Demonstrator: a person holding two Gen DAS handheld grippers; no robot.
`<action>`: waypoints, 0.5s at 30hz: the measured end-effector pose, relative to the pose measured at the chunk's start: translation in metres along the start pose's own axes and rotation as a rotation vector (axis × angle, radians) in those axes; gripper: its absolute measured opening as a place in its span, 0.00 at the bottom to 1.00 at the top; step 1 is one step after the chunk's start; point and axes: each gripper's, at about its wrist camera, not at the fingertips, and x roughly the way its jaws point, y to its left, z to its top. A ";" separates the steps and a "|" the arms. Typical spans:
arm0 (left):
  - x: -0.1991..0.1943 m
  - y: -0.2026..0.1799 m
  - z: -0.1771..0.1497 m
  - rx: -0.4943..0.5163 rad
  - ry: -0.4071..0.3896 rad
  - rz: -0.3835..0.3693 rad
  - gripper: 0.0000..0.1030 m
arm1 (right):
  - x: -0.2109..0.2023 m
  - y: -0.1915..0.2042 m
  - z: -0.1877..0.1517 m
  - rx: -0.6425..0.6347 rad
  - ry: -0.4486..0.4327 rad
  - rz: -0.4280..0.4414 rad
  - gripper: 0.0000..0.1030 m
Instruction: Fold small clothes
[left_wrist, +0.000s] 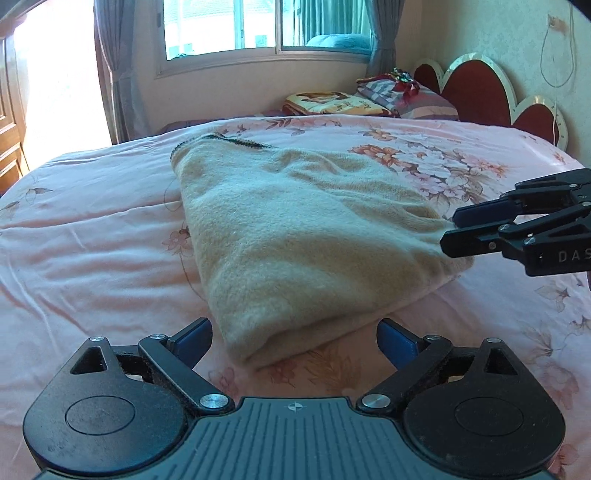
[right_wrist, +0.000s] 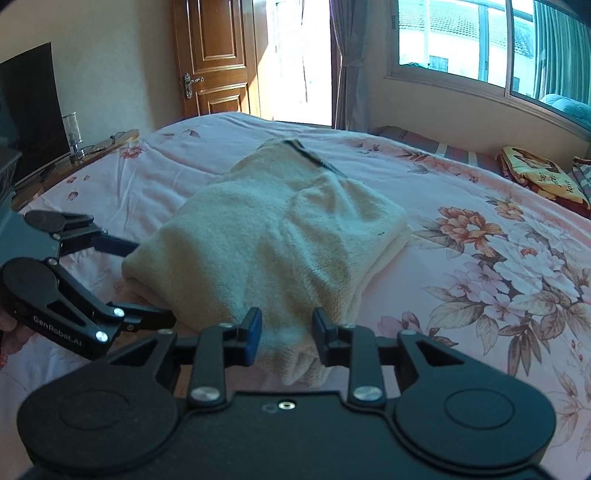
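A cream fleece garment (left_wrist: 295, 229) lies folded into a thick pad on the pink floral bedcover (left_wrist: 92, 236); a dark zip shows at its far end. My left gripper (left_wrist: 295, 341) is open wide, with the garment's near corner lying loose between its blue pads. My right gripper (left_wrist: 451, 230) sits at the garment's right edge. In the right wrist view, the right gripper (right_wrist: 288, 339) stands part open, and the garment (right_wrist: 280, 229) edge rests slack between the fingers. The left gripper (right_wrist: 151, 282) brackets the left corner there.
A stack of folded blankets and pillows (left_wrist: 354, 99) lies by the red scalloped headboard (left_wrist: 480, 88). Beyond the bed are a window (left_wrist: 229, 26) and curtains. A wooden door (right_wrist: 218, 59), a dark screen (right_wrist: 29, 110) and a side table with glasses (right_wrist: 99, 146) stand past the bed's far side.
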 end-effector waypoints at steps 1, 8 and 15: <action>-0.012 -0.004 -0.002 -0.016 -0.015 0.014 0.92 | -0.015 0.002 0.000 0.012 -0.023 -0.026 0.54; -0.110 -0.034 -0.016 -0.121 -0.134 0.093 1.00 | -0.110 0.017 -0.019 0.095 -0.041 -0.179 0.77; -0.197 -0.073 -0.030 -0.120 -0.195 0.108 1.00 | -0.200 0.057 -0.042 0.199 -0.058 -0.190 0.97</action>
